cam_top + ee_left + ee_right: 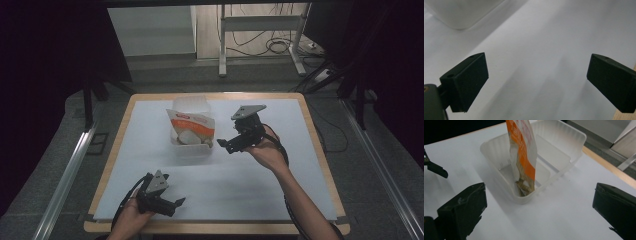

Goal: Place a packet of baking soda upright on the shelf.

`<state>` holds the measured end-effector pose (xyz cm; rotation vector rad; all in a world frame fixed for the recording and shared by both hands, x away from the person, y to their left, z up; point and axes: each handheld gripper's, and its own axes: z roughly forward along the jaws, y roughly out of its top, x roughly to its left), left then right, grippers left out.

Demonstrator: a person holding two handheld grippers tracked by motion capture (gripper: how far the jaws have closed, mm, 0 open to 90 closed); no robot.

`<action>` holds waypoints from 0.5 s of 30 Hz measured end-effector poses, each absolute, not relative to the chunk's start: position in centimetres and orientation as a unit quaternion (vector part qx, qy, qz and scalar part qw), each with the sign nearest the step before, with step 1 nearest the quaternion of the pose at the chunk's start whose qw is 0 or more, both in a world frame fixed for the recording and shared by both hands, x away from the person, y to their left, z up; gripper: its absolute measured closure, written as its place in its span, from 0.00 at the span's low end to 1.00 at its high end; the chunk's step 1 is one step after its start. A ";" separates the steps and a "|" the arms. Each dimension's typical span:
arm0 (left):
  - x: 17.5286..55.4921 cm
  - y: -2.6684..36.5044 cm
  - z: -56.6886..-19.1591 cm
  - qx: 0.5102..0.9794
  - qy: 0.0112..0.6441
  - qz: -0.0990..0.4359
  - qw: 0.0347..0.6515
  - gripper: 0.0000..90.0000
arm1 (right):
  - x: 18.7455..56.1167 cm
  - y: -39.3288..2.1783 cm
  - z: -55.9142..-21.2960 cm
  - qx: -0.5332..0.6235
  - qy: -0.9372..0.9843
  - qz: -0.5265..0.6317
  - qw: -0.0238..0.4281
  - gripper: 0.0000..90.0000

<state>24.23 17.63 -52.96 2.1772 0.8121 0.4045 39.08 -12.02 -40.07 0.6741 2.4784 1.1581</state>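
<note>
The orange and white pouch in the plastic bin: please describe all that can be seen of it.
The pouch is a flat, glossy packet, orange and white with a red label near its top. A clear lower part shows pale rounded pieces inside. It stands nearly upright, leaning a little, in the translucent bin, its bottom edge on the bin floor near one end wall. Neither claw touches it; the right claw faces it, open.

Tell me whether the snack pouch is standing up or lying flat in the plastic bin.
Standing. The pouch rises on its edge from the floor of the translucent bin, its top above the rim, leaning a little.
</note>
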 end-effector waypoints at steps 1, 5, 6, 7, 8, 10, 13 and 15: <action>24.2 17.6 -53.0 0.853 0.318 0.159 0.381 0.04 | 39.0 -12.1 -40.2 0.245 0.867 0.405 0.159 0.00; 24.2 17.6 -53.0 0.854 0.318 0.158 0.380 0.04 | 38.6 -12.7 -40.7 0.247 0.867 0.404 0.157 0.00; 24.2 17.6 -53.0 0.854 0.318 0.159 0.380 0.04 | 38.5 -12.8 -40.8 0.246 0.867 0.403 0.159 0.00; 24.2 17.6 -53.0 0.854 0.318 0.159 0.380 0.04 | 38.4 -13.0 -40.8 0.248 0.867 0.403 0.159 0.00; 24.2 17.6 -53.0 0.854 0.318 0.159 0.380 0.04 | 38.3 -13.1 -40.9 0.248 0.866 0.404 0.160 0.00; 24.2 17.6 -53.0 0.854 0.318 0.160 0.379 0.04 | 38.1 -13.4 -41.1 0.249 0.864 0.407 0.159 0.00; 24.2 17.5 -53.0 0.854 0.318 0.160 0.379 0.04 | 37.8 -14.1 -41.3 0.251 0.860 0.414 0.162 0.00; 24.2 17.5 -53.0 0.854 0.318 0.160 0.379 0.04 | 37.5 -14.4 -41.4 0.252 0.858 0.416 0.164 0.00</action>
